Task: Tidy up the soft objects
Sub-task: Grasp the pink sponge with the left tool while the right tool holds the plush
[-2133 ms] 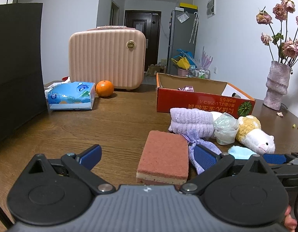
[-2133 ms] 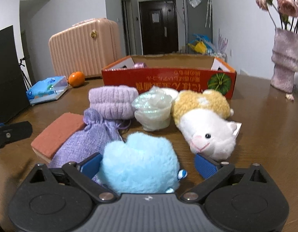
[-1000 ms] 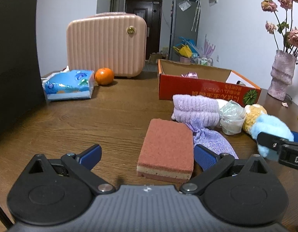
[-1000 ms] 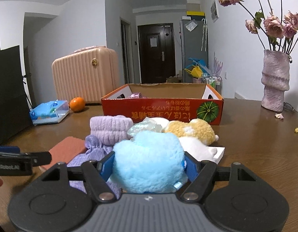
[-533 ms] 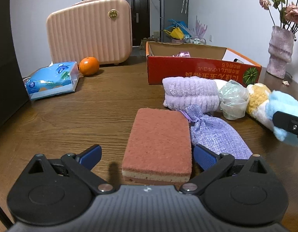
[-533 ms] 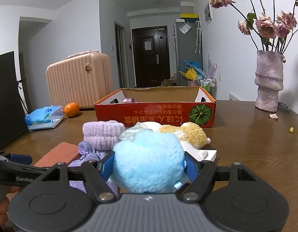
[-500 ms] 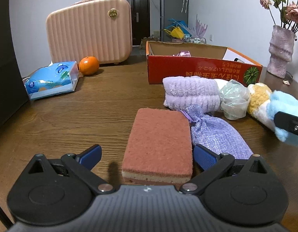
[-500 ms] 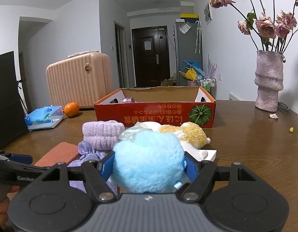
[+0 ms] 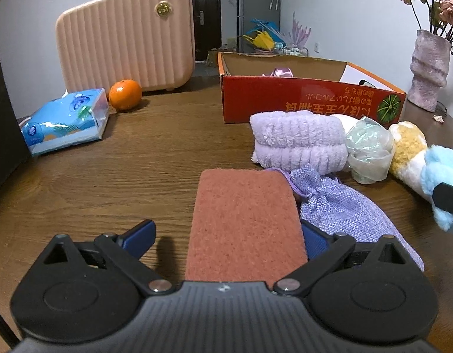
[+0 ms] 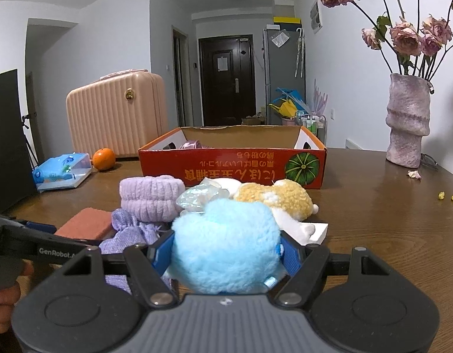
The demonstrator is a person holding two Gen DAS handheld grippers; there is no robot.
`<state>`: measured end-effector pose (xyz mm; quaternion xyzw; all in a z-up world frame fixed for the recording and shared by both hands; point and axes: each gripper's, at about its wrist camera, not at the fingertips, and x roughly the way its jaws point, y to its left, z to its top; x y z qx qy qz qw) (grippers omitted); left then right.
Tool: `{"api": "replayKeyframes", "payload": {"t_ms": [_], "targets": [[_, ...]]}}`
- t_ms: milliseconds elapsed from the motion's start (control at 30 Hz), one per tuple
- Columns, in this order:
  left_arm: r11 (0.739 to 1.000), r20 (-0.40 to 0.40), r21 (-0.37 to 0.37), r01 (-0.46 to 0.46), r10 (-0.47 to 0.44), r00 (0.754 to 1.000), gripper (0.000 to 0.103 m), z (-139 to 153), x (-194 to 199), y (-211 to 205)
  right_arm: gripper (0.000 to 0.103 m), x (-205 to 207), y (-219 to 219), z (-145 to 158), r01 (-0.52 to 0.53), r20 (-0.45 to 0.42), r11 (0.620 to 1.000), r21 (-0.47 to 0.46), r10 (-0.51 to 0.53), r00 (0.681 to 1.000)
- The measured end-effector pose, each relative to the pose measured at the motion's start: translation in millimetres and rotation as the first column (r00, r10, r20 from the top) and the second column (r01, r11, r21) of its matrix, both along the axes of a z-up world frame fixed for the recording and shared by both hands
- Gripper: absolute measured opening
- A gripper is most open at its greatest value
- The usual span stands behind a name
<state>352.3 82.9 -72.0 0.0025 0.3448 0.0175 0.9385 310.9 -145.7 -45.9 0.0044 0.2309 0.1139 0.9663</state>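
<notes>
A terracotta sponge (image 9: 244, 220) lies flat on the wooden table between the fingers of my left gripper (image 9: 226, 238). Its jaws are closing: the right pad is at the sponge's edge, the left pad still stands off it. A lilac mesh pouch (image 9: 344, 209) lies against the sponge's right side. Behind are a folded lilac towel (image 9: 299, 138), a crumpled clear cup (image 9: 369, 153) and a yellow-and-white plush (image 9: 407, 150). My right gripper (image 10: 226, 251) is shut on a fluffy blue plush (image 10: 226, 250), held above the table short of the red cardboard box (image 10: 232, 164).
A pink ribbed suitcase (image 9: 126, 38), an orange (image 9: 125, 94) and a blue tissue pack (image 9: 64, 120) sit at the far left. A black bag edges the left side. A lilac vase (image 10: 407, 120) with dried roses stands at the right. A hand (image 10: 6, 297) holds the left gripper.
My left gripper has come forward and lower, so the sponge now reaches back between its fingers, and the fingers have narrowed slightly. The right gripper keeps still with the blue plush.
</notes>
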Motion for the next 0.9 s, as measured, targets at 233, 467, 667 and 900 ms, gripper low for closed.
{"api": "replayKeyframes", "payload": {"t_ms": [233,467,667,900], "targets": [[0.999,-0.008,-0.015,0.044,-0.044,0.999,0.071,-1.2,-2.9,-2.4,0.072,0.0,0.8,0.0,-0.003,0.001,1.0,-0.001,0.003,1.0],[0.999,0.019,0.013,0.037,-0.037,0.999,0.07,1.5,-9.8,-3.3,0.072,-1.1,1.0,0.6,-0.013,0.005,1.0,0.003,0.013,1.0],[1.0,0.043,0.013,-0.001,0.0,0.999,0.07,6.3,-16.6,3.1,0.072,-2.6,0.0,1.6,-0.021,0.009,1.0,0.01,0.021,1.0],[1.0,0.082,0.01,-0.027,0.026,0.996,0.07,12.9,-31.4,7.5,0.072,-4.7,-0.5,2.7,-0.028,0.014,0.999,0.016,0.028,1.0]]}}
